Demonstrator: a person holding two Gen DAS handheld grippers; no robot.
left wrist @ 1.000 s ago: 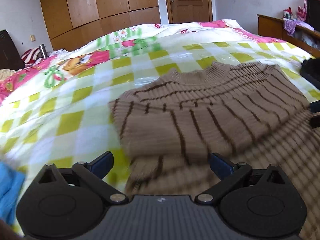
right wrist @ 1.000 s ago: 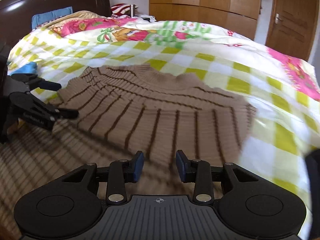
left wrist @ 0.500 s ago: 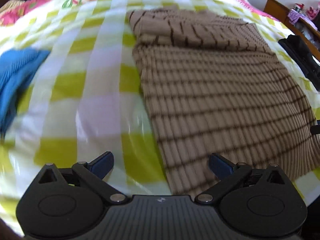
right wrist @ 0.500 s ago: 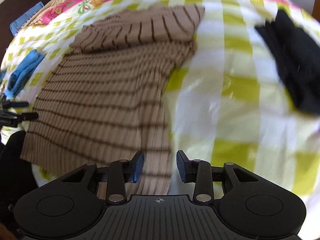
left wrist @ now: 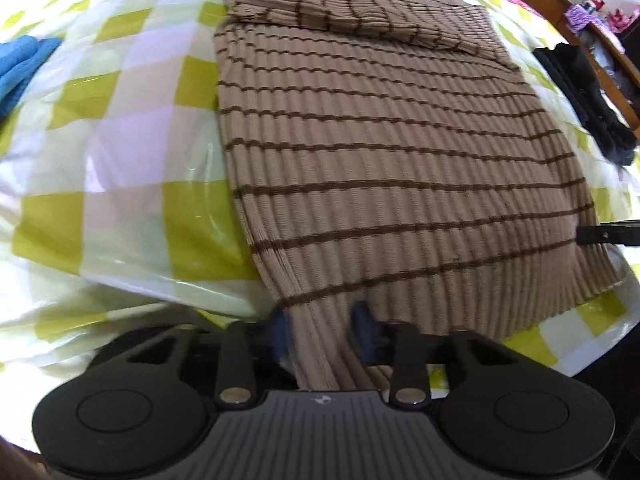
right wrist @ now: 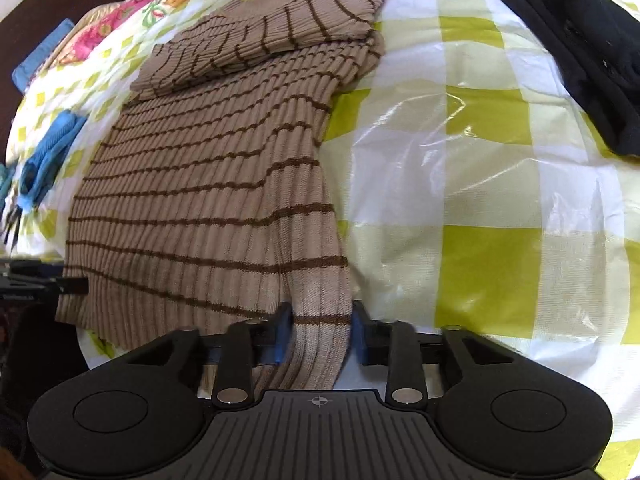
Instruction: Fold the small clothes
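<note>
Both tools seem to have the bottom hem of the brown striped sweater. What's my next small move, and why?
Probably lift both corners together and carry the hem up toward the collar. The left tool and right tool each pinch a bottom corner of the tan ribbed sweater with dark brown stripes, and its sleeves already lie folded across the top, so the remaining fold looks like bottom to top.

The sweater (left wrist: 384, 168) is a thick ribbed knit, tan with thin dark brown stripes, matt and soft-looking. The bedspread (right wrist: 480, 184) under it is chequered yellow-green and white cloth covered by a clear plastic film (right wrist: 420, 152), glossy and wrinkled. The left gripper (left wrist: 320, 332) and right gripper (right wrist: 320, 330) are matt black plastic with ridged housings, round bright metal pivot pins and blue pads. The black garment (right wrist: 592, 52) looks matt. The blue cloth (right wrist: 48, 156) is ribbed.
</note>
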